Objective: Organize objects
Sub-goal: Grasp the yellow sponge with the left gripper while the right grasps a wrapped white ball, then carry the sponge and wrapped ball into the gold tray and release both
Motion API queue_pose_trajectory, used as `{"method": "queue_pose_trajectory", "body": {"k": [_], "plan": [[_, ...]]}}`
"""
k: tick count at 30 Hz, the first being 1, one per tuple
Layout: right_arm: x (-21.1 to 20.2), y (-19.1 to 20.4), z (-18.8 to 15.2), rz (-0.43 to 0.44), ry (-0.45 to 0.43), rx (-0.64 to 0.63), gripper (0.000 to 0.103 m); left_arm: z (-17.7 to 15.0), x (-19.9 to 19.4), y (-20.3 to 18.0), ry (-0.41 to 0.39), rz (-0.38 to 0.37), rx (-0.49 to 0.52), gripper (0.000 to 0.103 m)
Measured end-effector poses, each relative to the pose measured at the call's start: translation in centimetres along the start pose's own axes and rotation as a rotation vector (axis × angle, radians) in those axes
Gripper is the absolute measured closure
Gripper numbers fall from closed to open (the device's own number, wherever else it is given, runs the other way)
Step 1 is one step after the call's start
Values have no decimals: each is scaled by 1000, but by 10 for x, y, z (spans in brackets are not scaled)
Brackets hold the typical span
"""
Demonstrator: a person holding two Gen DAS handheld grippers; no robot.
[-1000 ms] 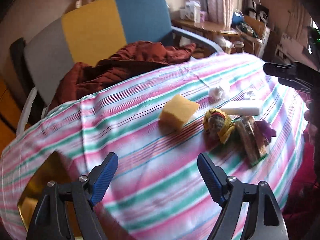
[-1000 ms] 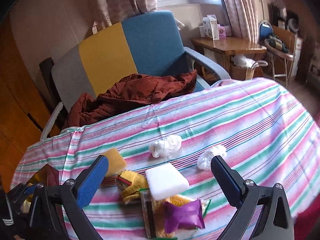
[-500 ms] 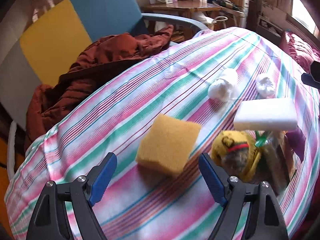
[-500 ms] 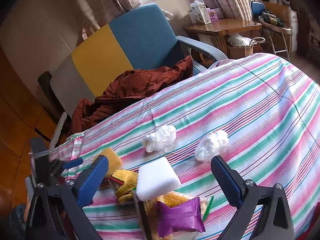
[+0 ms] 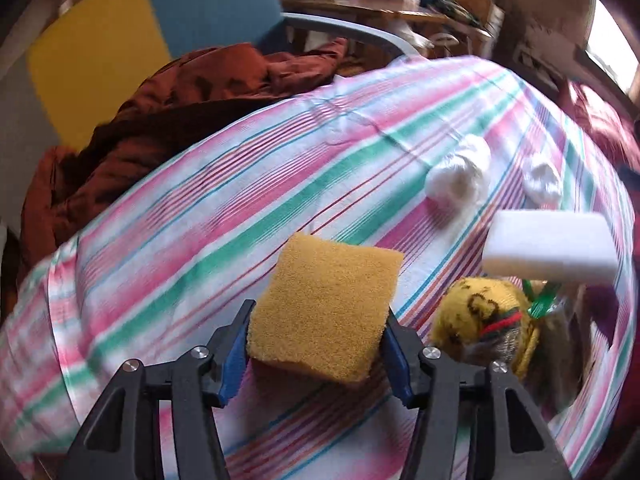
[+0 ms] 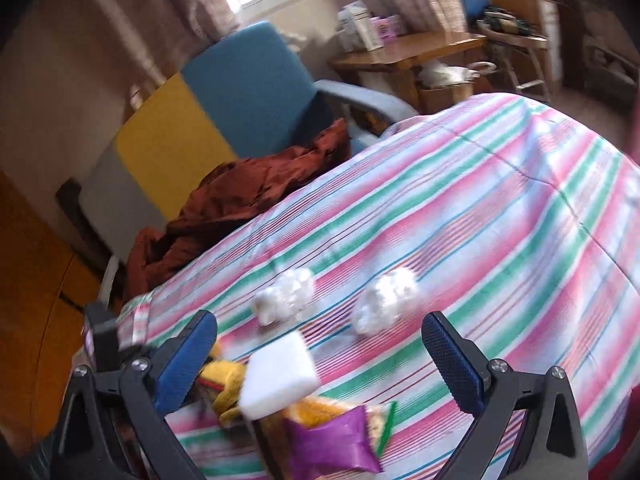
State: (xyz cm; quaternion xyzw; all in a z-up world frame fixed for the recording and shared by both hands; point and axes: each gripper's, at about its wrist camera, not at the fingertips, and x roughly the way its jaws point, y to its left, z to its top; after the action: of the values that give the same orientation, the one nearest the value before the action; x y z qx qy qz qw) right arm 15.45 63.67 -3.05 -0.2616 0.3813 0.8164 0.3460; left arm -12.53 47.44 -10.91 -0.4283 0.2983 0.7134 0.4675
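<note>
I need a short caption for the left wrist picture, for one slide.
Left gripper closing on the yellow sponge on the striped cloth, its blue fingers at both sides.

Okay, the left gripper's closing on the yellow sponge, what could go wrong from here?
1. The left gripper, whose jaws have just been closing, pinches only the near end of the sponge; being soft, it may sag or slip when lifted.
2. The yellow knit thing sits close beside the right finger and may get dragged.
3. The white block rests on the pile and could topple.
</note>
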Motion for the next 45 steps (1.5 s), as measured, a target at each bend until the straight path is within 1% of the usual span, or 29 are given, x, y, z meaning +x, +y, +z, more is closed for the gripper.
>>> {"method": "queue_pose_trajectory", "body": {"k": [4,5,7,9,11,12,13,14,16,20,21,22,25,27,31,32,33,34,35,39,41,43,45], "plan": [[-2,-29,5,-32,-13,129,0,-15,-10,9,6,11,-123,45],[-1,-33,7,-43,-13,146,0,-21,-13,10,5,24,-160,45],[1,-43,7,-75,-3,182,0,-30,-18,11,3,63,-199,45],[3,-47,7,-78,12,201,0,-40,-21,8,-6,96,-227,45],[7,-46,6,-102,24,192,1,-51,-26,4,-18,135,-234,45],[10,-45,6,-110,34,181,2,-56,-27,3,-30,151,-244,46],[13,-44,6,-111,45,178,7,-60,-26,3,-28,166,-249,46],[15,-43,6,-114,57,177,9,-63,-24,3,-13,172,-260,47],[22,-40,7,-130,98,180,21,-66,-24,7,-35,154,-289,47],[37,-32,14,-171,127,132,29,-67,-25,10,-32,144,-290,48],[45,-32,16,-170,142,126,36,-67,-25,12,-36,140,-297,48],[54,-33,18,-167,161,123,40,-68,-25,12,-40,139,-298,48],[73,-37,19,-153,178,120,40,-67,-24,11,-44,136,-297,48],[81,-39,19,-158,182,107,40,-66,-23,11,-52,130,-302,48],[98,-43,17,-133,225,113,40,-66,-23,11,-58,125,-305,47],[101,-43,16,-138,231,109,40,-65,-23,11,-58,125,-305,47],[103,-42,16,-145,233,97,42,-65,-23,12,-60,122,-309,47],[104,-41,16,-152,231,81,52,-65,-24,13,-63,119,-313,47],[105,-40,16,-157,229,70,57,-66,-25,14,-67,119,-319,49],[104,-40,17,-151,230,48,61,-68,-31,16,-82,91,-335,53],[100,-39,19,-157,208,41,61,-70,-43,15,-107,88,-338,53],[90,-39,25,-160,163,37,61,-73,-60,14,-141,83,-346,53],[80,-38,31,-125,118,44,61,-77,-80,15,-172,71,-364,52]]}}
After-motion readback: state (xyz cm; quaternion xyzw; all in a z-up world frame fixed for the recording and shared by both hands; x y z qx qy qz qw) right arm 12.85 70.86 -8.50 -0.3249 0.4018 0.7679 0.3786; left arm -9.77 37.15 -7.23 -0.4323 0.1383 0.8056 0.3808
